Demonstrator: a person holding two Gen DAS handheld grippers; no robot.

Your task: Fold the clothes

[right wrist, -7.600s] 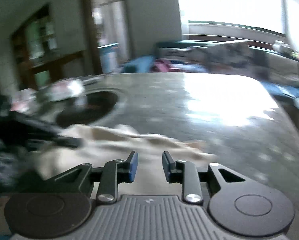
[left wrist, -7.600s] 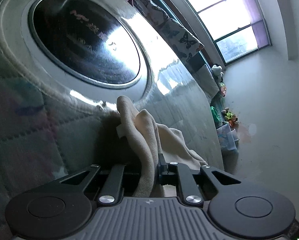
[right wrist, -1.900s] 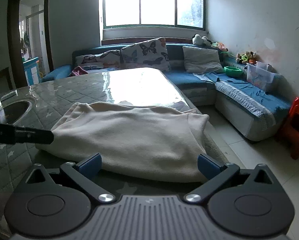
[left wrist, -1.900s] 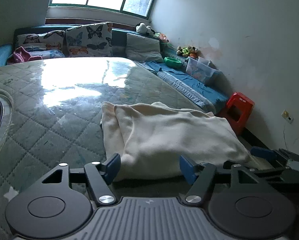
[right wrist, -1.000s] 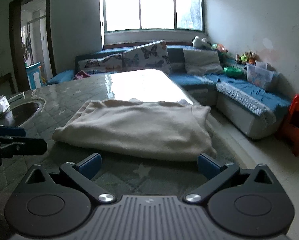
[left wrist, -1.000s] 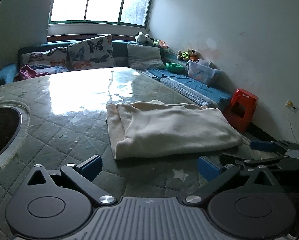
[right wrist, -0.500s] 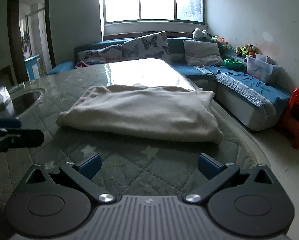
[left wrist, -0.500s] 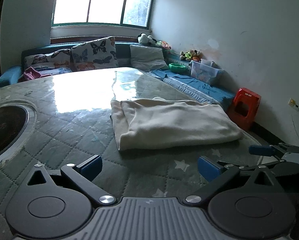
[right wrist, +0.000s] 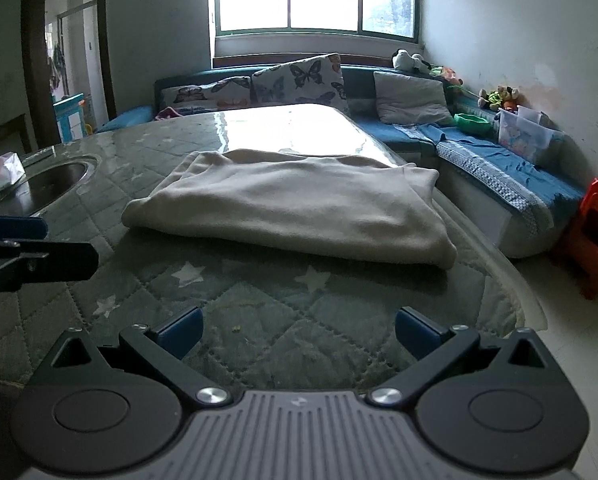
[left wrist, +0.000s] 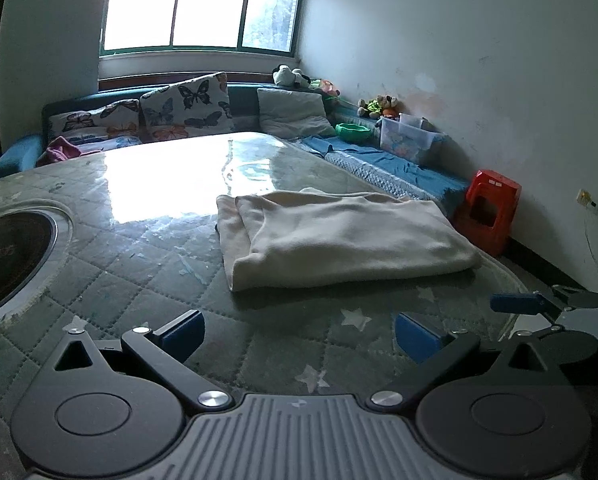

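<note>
Quilted counter [left wrist: 131,264] carries a folded cream garment [left wrist: 339,236]. Left tongs [left wrist: 299,332] and right tongs [right wrist: 297,330] gape wide near the garment, gripping nothing.

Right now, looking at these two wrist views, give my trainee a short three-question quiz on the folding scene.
1. True or false: the left gripper grips the folded cream fleece garment.
2. Multiple choice: the garment lies on A) the blue sofa, B) the green quilted star-print table cover, C) the red plastic stool.
3. Fill in: the right gripper has its jaws ____.

Key: 1 false, it is open and apart from the garment; 2 B; 3 open.
</note>
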